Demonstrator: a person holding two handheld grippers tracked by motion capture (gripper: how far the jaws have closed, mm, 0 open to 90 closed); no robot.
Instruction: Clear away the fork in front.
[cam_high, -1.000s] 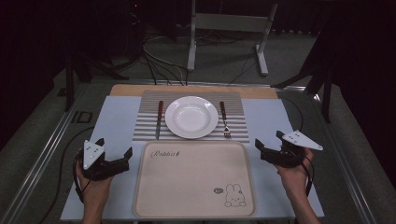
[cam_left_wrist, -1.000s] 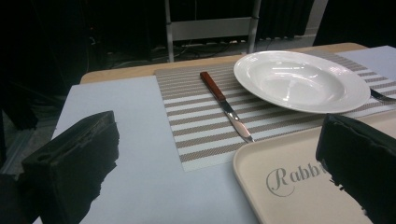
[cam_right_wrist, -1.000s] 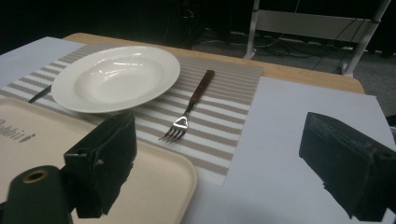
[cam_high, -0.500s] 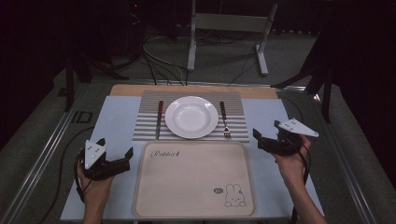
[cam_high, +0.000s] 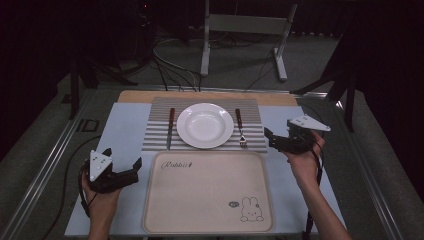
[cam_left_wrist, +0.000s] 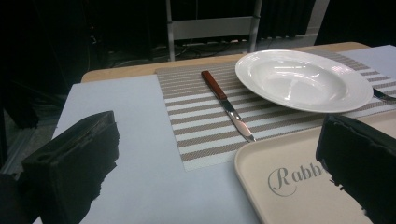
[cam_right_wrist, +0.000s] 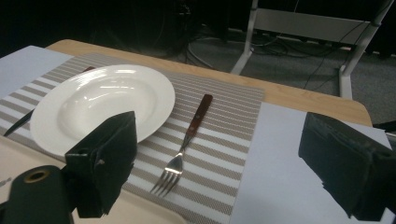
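Right claw (cam_high: 270, 137) held above the pale blue bench cover (cam_high: 120, 135), just right of the striped grey-and-white placemat (cam_high: 160, 135), jaws spread wide with nothing between them. Pointed toward the wooden-handled metal fork (cam_right_wrist: 184, 147), which lies flat on the placemat just right of the round white ceramic plate (cam_high: 205, 125), tines toward the person, handle away. Fork near the claw but apart from it; in the right gripper view, seen between the two black jaws, untouched.

Left claw (cam_high: 134, 169) low at the near left of the bench, just beside the left edge of the beige rectangular plastic tray (cam_high: 207, 200) printed with a rabbit; jaws likewise released, empty.

Wooden-handled table knife (cam_left_wrist: 228, 105) flat on the placemat left of the plate, blade toward the tray. Tray empty, its far edge close to the placemat's near edge.
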